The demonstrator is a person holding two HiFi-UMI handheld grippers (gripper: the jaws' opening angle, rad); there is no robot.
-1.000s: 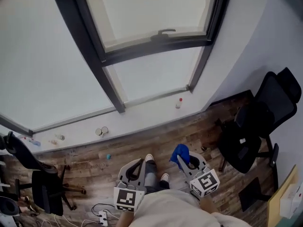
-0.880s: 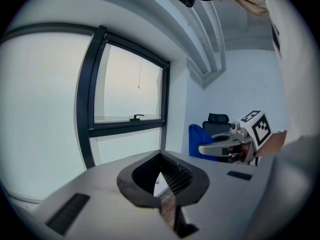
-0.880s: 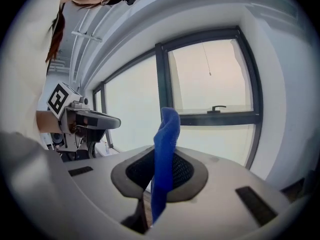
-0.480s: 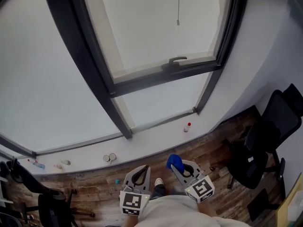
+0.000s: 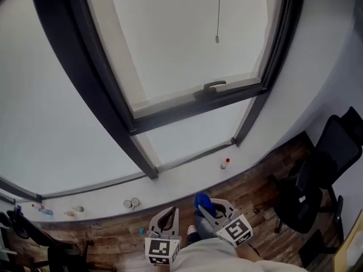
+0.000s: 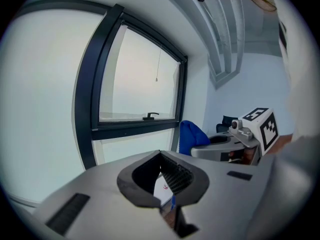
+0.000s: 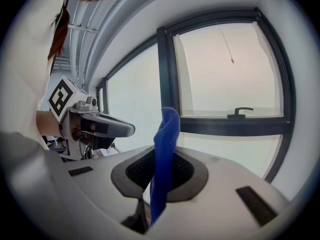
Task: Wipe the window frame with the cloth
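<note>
A dark window frame (image 5: 170, 113) with a handle (image 5: 212, 86) fills the upper head view; the frame (image 7: 235, 126) also shows ahead in the right gripper view and the frame (image 6: 135, 129) in the left gripper view. My right gripper (image 5: 207, 210) is shut on a blue cloth (image 5: 202, 200), which sticks up between the jaws as a folded strip (image 7: 164, 159). My left gripper (image 5: 167, 220) is shut with nothing in it, its jaws meeting at the tips (image 6: 167, 206). Both grippers are low in the head view, well below the frame.
A white sill (image 5: 181, 177) carries a small red-capped bottle (image 5: 225, 163) and round tins (image 5: 131, 203). Black office chairs stand at the right (image 5: 320, 180) and lower left (image 5: 34, 239) on the wood floor (image 5: 261, 188). A blind cord (image 5: 218, 16) hangs in front of the glass.
The head view has tilted up, so the window fills more of it. Both grippers have shifted lower in view, with the right one still holding the cloth.
</note>
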